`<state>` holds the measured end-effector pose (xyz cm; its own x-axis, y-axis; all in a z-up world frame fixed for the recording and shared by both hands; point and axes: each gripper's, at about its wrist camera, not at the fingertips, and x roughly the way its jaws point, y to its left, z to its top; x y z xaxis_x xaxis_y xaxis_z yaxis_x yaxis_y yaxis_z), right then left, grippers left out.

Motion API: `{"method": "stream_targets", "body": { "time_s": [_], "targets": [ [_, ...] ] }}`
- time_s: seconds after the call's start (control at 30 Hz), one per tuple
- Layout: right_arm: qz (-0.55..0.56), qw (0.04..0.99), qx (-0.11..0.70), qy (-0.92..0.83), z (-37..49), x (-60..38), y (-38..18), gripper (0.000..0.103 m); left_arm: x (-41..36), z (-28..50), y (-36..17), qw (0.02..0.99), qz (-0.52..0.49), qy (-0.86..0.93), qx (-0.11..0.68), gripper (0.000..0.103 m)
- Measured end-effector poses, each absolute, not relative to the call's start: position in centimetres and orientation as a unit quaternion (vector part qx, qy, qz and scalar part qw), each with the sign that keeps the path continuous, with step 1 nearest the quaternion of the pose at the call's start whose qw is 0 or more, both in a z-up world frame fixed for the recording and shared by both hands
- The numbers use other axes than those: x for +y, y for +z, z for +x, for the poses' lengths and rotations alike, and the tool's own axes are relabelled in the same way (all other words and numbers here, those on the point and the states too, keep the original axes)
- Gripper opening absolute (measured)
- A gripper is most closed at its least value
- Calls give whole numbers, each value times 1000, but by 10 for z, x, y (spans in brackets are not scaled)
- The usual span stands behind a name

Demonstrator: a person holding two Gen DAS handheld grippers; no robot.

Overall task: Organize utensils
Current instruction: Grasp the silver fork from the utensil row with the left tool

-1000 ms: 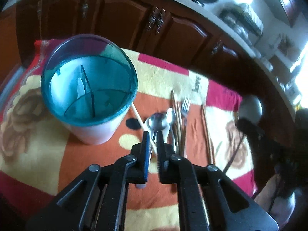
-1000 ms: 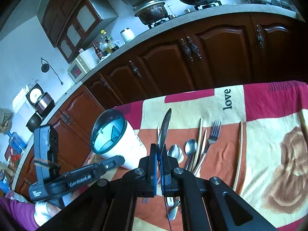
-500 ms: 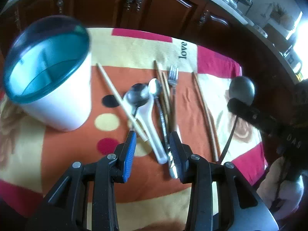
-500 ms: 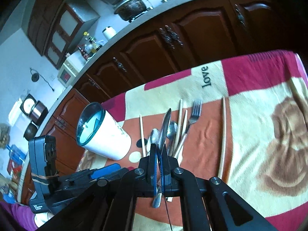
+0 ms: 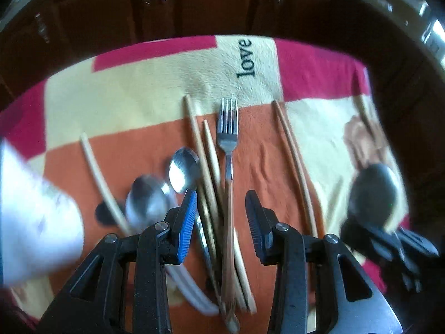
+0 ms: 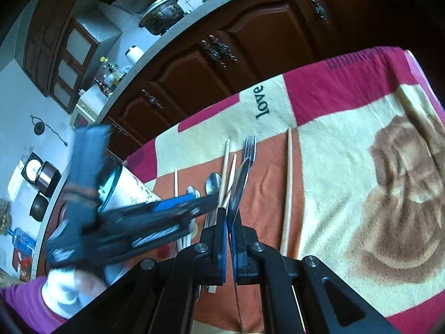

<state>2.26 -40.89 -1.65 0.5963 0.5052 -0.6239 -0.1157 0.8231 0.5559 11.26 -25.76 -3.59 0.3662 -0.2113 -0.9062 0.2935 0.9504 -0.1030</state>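
While most of the cutlery lies unsorted on the red, cream and orange fleece blanket [image 5: 155, 83], the white utensil holder with the teal translucent rim [image 6: 130, 186] stands at its left edge, its contents hidden here. On the cloth wait several pale wooden chopsticks [image 5: 292, 156], a wooden-handled steel fork [image 5: 228, 139] and two steel spoons [image 5: 183, 169]. Left gripper [image 5: 221, 211] hangs with jaws apart, straddling the fork handle and chopsticks, gripping nothing. Right gripper [image 6: 228, 236] is clamped on a steel table knife [image 6: 239, 183], held above the pile; judging by this, sorting is at an early stage
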Motion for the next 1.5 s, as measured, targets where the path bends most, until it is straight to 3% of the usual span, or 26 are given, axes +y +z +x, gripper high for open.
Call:
{"method": "stream_targets", "body": {
  "time_s": [0.27,0.5,0.93,1.0,1.03,1.13,1.5],
  "targets": [
    [263,855,407,187,24,-420,-27,2,-288,146,-58,818,100,-134,551,34],
    [271,852,403,192,23,-428,-32,2,-274,144,-40,823,59,-154,543,31],
    [276,851,404,191,21,-432,-35,2,-299,148,-65,802,83,-139,575,30],
    [278,850,404,191,22,-432,-36,2,-301,150,-66,800,88,-141,576,26],
    [280,850,403,190,22,-432,-37,2,-300,151,-65,801,92,-144,574,15],
    [279,852,400,189,21,-431,-37,2,-297,158,-57,800,79,-167,571,2],
    [266,862,384,195,13,-423,-16,2,-230,139,-14,798,-42,-215,561,1]
  ]
}}
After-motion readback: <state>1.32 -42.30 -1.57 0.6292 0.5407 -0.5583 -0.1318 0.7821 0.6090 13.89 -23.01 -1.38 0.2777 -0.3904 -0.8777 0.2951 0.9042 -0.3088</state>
